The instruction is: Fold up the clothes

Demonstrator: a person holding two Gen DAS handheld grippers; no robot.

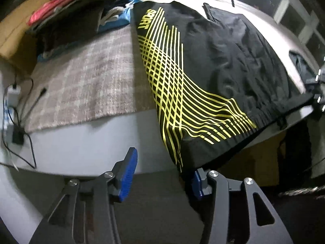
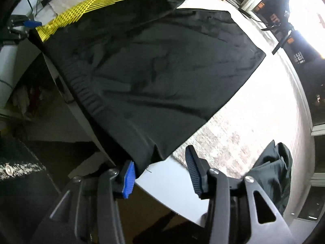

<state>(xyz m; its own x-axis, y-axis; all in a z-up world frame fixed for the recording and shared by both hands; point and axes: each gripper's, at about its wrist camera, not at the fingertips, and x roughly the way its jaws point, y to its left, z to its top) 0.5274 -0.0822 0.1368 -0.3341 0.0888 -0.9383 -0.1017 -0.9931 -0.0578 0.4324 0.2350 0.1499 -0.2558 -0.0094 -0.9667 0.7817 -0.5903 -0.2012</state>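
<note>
**Clerk:** Grippers, two, hand-held. Left gripper (image 1: 160, 174): jaws wide, one blue pad bare, the other at or under the waistband corner of the black sport shorts (image 1: 213, 65); contact cannot be told. Right gripper (image 2: 162, 170): jaws wide, left pad just at the opposite waistband corner, nothing clamped.

**Checker:** Item position?

**Clerk:** Shorts lie spread flat, single layer, yellow line print (image 1: 178, 85) on one leg, elastic waistband hanging over the near edge of the white table (image 1: 85, 142); legs point away across a checked cloth (image 1: 85, 77).

**Checker:** Progress?

**Clerk:** No fold shows in the shorts. A stack of folded garments (image 1: 77, 14) sits at the far left; a crumpled dark garment (image 2: 272, 172) lies to the right. Judged: some pieces done, this one laid out, one loose.

**Checker:** Edges, room?

**Clerk:** Near table edge runs under the waistband. Open cloth on both sides of the shorts; cables and a charger (image 1: 13, 93) at the far left margin.
</note>
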